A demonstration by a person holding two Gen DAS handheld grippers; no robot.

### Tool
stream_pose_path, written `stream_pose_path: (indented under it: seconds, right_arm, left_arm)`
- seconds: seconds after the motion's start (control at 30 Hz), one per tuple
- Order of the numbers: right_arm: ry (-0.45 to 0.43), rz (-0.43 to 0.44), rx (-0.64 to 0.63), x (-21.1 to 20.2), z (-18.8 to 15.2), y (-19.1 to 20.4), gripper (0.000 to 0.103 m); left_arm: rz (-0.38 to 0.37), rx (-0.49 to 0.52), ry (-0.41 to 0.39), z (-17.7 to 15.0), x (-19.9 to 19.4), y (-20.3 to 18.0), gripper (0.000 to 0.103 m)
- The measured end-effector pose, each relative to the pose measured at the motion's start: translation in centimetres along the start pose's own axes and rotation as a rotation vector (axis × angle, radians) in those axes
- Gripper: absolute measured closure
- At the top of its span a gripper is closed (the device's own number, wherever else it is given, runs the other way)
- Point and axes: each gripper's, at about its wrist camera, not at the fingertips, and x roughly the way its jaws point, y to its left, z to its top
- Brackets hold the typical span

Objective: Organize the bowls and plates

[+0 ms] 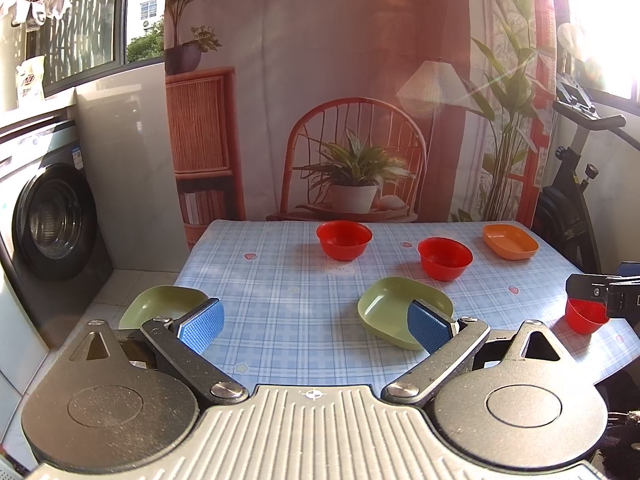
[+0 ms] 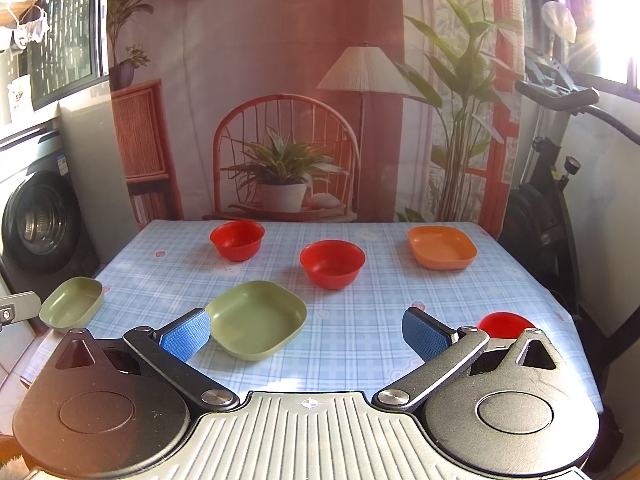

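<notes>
Left claw [image 1: 316, 320]: spread, empty. Right claw [image 2: 306, 334]: spread, empty. Green plates: mid-counter [image 2: 256, 320], left edge [image 2: 72, 307]. Red bowls [image 2: 332, 263] scattered, unstacked. Advice: pinch one rim squarely, lift level, nest like with like.

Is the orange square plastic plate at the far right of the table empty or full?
Empty. The orange square plastic plate shows only its bare inner floor.
</notes>
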Motion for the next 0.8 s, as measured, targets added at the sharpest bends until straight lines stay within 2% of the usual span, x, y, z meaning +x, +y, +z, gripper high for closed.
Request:
stream_pose_path:
  seconds: [0.13,0.23,0.37,0.5,0.63,0.8]
  right_arm:
    - [-0.019,0.034,0.028,1.1,2.1,-0.9,0.0]
    - [-0.033,0.087,0.061,2.6,3.9,-1.5,0.0]
    - [-0.045,0.111,0.095,4.4,5.9,-2.0,0.0]
    - [-0.063,0.118,0.099,6.6,7.5,-1.9,0.0]
    - [-0.072,0.137,0.083,9.2,8.7,-0.4,0.0]
    - [-0.088,0.192,0.104,13.1,9.6,2.4,0.0]
  left_arm:
    - [0.08,0.027,-0.02,1.0,1.0,0.6,0.004]
    - [0.108,0.019,-0.027,2.3,1.9,1.7,0.004]
    - [0.123,0.017,-0.027,4.3,3.3,2.8,0.004]
    - [0.101,0.036,-0.044,6.7,4.4,3.9,0.004]
    - [0.105,0.07,-0.053,8.0,5.8,5.3,0.004]
    - [0.14,0.094,-0.001,8.4,8.7,7.9,0.004]
